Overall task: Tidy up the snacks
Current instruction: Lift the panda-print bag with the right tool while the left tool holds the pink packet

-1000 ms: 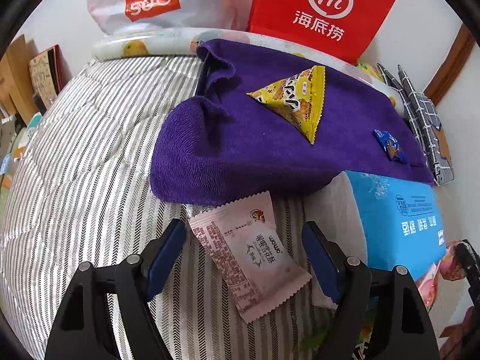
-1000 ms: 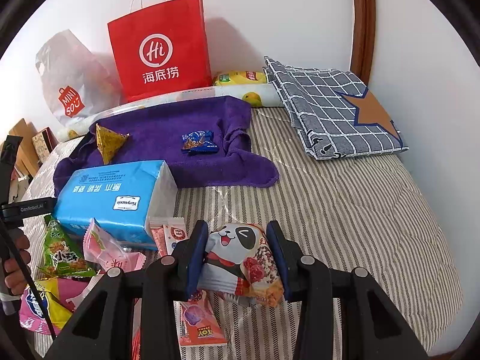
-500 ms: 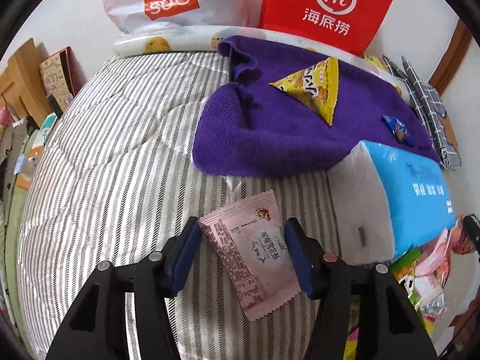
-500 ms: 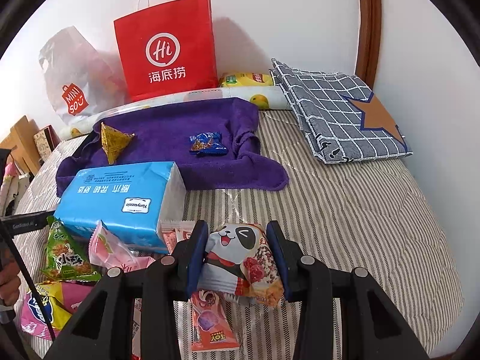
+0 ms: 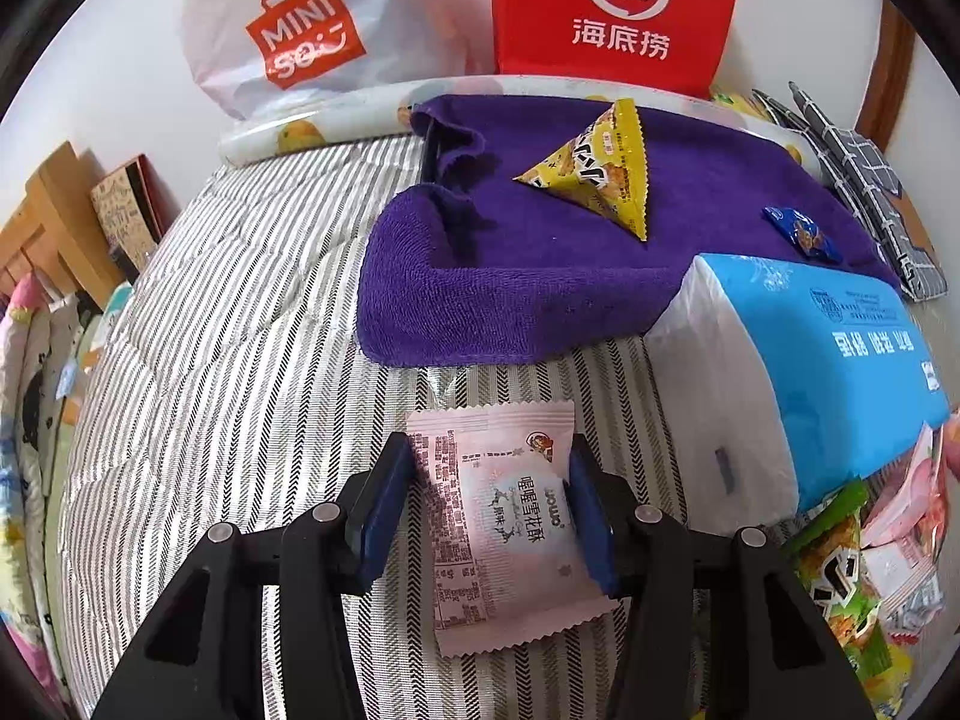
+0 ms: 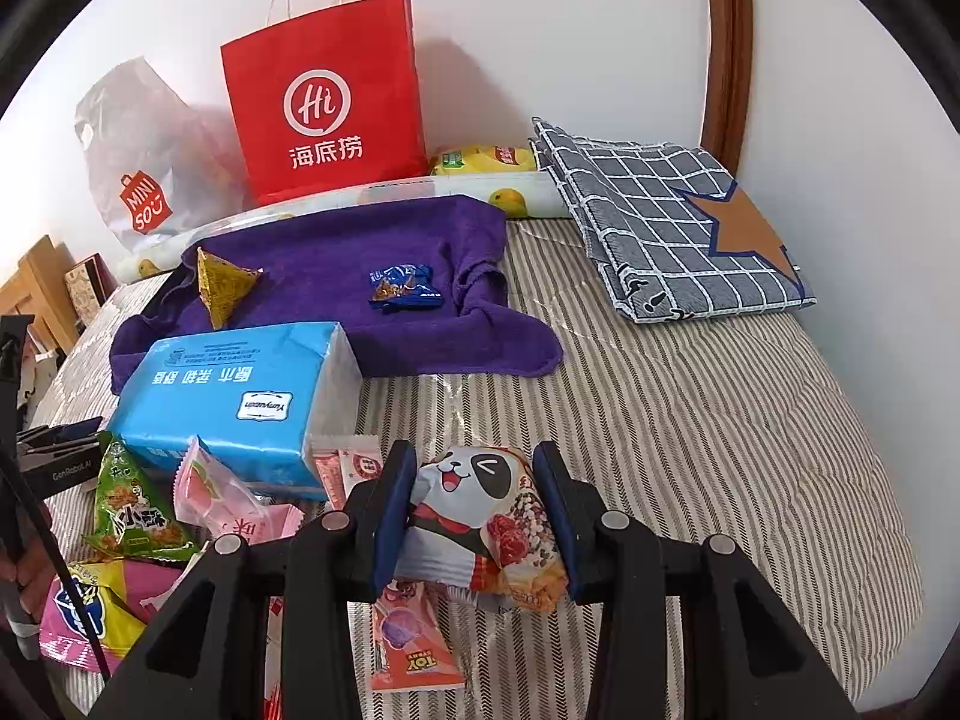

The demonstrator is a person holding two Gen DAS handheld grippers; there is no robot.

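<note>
My left gripper [image 5: 489,468] is shut on a pale pink snack packet [image 5: 504,522] and holds it over the striped bed. My right gripper [image 6: 474,480] is shut on a panda-print snack bag [image 6: 480,516], held above the bed. A purple towel [image 5: 540,276] lies further back, with a yellow triangular snack [image 5: 600,174] and a small blue candy [image 5: 801,234] on it. The towel [image 6: 336,264], yellow snack [image 6: 225,285] and blue candy [image 6: 402,288] also show in the right wrist view.
A blue tissue pack [image 6: 240,396] lies in front of the towel. Several loose snack packets [image 6: 138,516] lie at its near left. A red paper bag [image 6: 327,96] and a white plastic bag [image 6: 144,168] stand against the wall. A checked cloth [image 6: 666,216] lies at the back right.
My left gripper closed on the pink packet, lifted it and drew back from the towel. My right gripper kept its hold on the panda bag and shifted slightly.
</note>
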